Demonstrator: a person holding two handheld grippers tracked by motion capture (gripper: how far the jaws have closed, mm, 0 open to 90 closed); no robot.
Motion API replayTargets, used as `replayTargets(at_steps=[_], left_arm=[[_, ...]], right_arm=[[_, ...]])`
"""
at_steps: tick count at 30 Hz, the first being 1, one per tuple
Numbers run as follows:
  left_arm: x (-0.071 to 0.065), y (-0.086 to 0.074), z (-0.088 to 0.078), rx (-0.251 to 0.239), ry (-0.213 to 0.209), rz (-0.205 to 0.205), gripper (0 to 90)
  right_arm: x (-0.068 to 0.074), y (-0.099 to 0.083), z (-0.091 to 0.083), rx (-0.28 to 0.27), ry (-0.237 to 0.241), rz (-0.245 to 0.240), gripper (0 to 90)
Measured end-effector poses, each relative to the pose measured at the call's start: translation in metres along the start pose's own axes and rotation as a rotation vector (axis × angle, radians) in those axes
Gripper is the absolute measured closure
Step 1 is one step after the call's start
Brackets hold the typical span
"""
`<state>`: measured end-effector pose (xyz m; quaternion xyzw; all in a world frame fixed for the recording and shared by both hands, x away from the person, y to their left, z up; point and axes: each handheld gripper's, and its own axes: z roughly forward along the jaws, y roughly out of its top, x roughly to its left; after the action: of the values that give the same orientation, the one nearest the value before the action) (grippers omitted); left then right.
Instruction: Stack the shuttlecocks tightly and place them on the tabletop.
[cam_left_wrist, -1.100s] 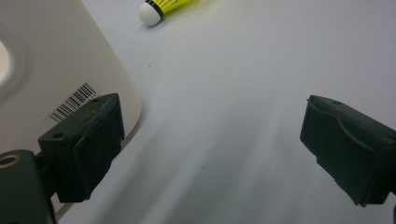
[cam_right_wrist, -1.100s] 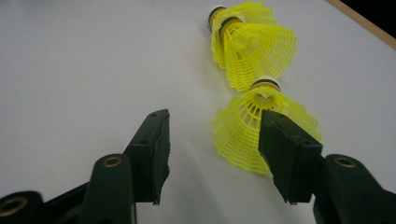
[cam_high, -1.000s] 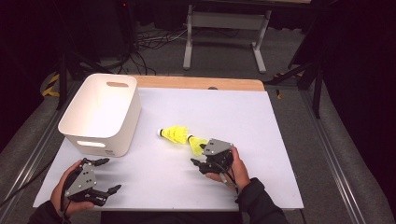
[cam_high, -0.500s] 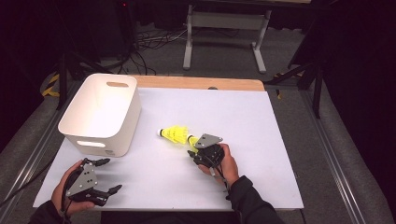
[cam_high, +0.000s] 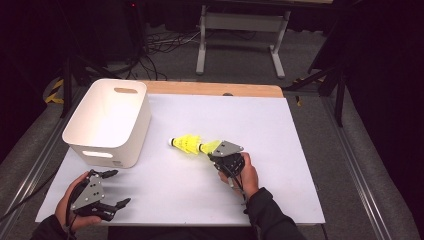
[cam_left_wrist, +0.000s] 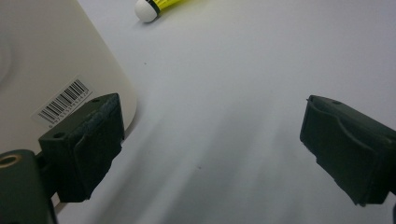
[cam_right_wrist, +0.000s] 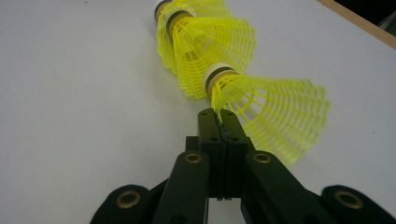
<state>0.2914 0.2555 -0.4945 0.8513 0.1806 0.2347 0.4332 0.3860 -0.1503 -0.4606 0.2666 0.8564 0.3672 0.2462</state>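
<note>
Shuttlecocks, yellow plastic ones nested into a short stack, lie on the white bench directly ahead of the right gripper. Its jaws have just been closing and now stand pressed together, and in the right gripper view we see their tips pinching the edge of the nearest skirt, just behind that shuttlecock's white cork. The rest of the stack runs on beyond the jaw tips, away from the hand.

We read this as the grasp just made: the stack is caught but not lifted, and it lies flat on the bench. Nothing is in the white bin as far as the high view shows. If the bin is the goal, the lift, the carry and the drop are all left to do.

The left gripper rests low with its jaws spread wide and nothing between them; the bin's barcoded wall stands just beyond its left jaw, and a white cork tip lies well ahead of it.
</note>
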Motion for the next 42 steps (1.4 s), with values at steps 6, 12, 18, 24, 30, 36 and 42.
replayTargets(at_steps=[6,12,18,24,30,36,42], left_arm=[[0.000,0.000,0.000,-0.008,-0.005,-0.003,7.1],[0.000,0.000,0.000,-0.002,-0.006,-0.001,7.0],[0.000,0.000,0.000,0.001,-0.005,-0.003,7.0],[0.000,-0.001,0.000,-0.007,-0.006,-0.008,7.1],[0.000,-0.001,0.000,-0.007,-0.007,-0.007,7.1],[0.000,-0.001,0.001,-0.004,-0.010,-0.005,7.5],[0.000,0.000,0.002,0.001,-0.006,-0.002,8.0]], right_arm=[[-0.004,0.000,-0.003,-0.024,0.014,0.006,90.0],[-0.007,0.004,0.001,-0.043,0.046,-0.016,90.0],[-0.009,0.007,0.006,-0.057,0.073,-0.023,90.0],[-0.010,0.011,0.013,-0.064,0.099,-0.039,90.0],[-0.009,0.016,0.021,-0.069,0.115,-0.043,90.0],[-0.009,0.015,0.030,-0.050,0.122,-0.027,89.5],[-0.012,0.010,0.036,-0.015,0.139,-0.001,84.1]])
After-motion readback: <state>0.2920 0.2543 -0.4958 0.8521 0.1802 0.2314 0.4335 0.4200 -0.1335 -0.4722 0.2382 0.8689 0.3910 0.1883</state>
